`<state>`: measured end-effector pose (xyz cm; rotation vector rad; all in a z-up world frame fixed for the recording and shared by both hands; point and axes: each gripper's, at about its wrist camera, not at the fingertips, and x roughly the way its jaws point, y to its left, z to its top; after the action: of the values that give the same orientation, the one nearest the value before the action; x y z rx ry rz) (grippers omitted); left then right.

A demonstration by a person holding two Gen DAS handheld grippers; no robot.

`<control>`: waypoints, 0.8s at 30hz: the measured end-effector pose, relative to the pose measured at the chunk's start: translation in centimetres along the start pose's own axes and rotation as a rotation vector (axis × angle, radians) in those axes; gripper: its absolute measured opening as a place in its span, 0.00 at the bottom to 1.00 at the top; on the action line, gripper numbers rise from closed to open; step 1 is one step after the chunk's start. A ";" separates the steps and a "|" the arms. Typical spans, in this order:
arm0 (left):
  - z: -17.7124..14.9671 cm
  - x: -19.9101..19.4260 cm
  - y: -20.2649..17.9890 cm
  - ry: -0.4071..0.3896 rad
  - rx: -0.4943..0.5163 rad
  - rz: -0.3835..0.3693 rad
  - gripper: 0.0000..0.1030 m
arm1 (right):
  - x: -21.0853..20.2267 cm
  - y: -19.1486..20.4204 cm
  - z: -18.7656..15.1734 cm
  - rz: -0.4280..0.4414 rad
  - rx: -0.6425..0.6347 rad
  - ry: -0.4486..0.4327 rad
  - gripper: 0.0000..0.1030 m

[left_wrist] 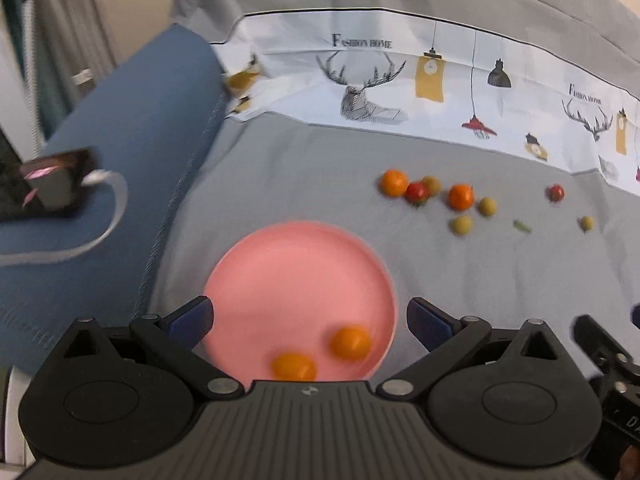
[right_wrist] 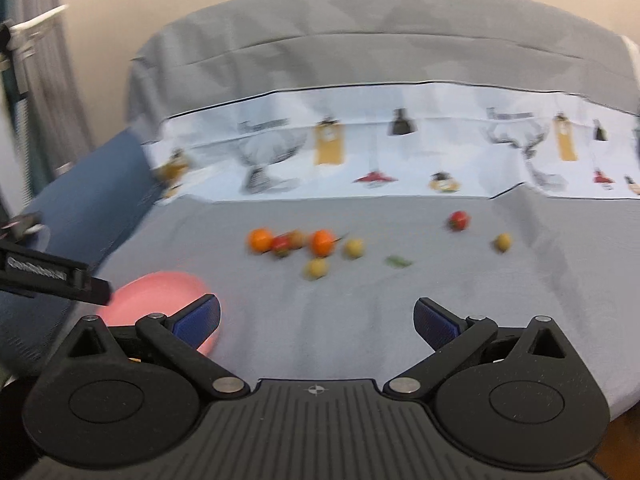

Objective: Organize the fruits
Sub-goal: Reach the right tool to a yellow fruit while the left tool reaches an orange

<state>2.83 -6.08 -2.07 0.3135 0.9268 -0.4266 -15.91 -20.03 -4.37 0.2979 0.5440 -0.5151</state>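
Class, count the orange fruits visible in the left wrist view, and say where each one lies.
4. Two lie on the pink plate: one near its right rim, one at its near edge. Two sit on the grey cloth beyond. The camera body may hide more.

**Two fruits on the plate, the rest lying beyond it**

The plate [left_wrist: 280, 272] is sitting on the cloth-covered table [left_wrist: 280, 184], with two fruits [left_wrist: 350, 343] lying near its front edge. Farther back and to the right, a cluster of fruits [left_wrist: 436, 196] is lying, and two more fruits [left_wrist: 556, 193] are resting apart, farther right.
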 end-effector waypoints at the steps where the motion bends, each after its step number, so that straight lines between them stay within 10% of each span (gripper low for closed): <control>1: 1.1 1.1 -0.5 0.000 0.004 0.002 1.00 | 0.9 -1.1 0.5 -0.033 0.008 -0.011 0.99; 12: 11.7 17.3 -4.6 0.103 -0.061 -0.043 1.00 | 14.7 -14.9 3.3 -0.302 0.219 0.037 0.99; 24: 13.5 26.3 -6.4 0.226 -0.087 -0.118 1.00 | 25.6 -19.9 1.6 -0.390 0.158 0.091 0.99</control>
<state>23.12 -23.28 -16.55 0.2314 1.1856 -0.4636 -7.20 -47.08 -20.03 0.3692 0.6552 -0.9281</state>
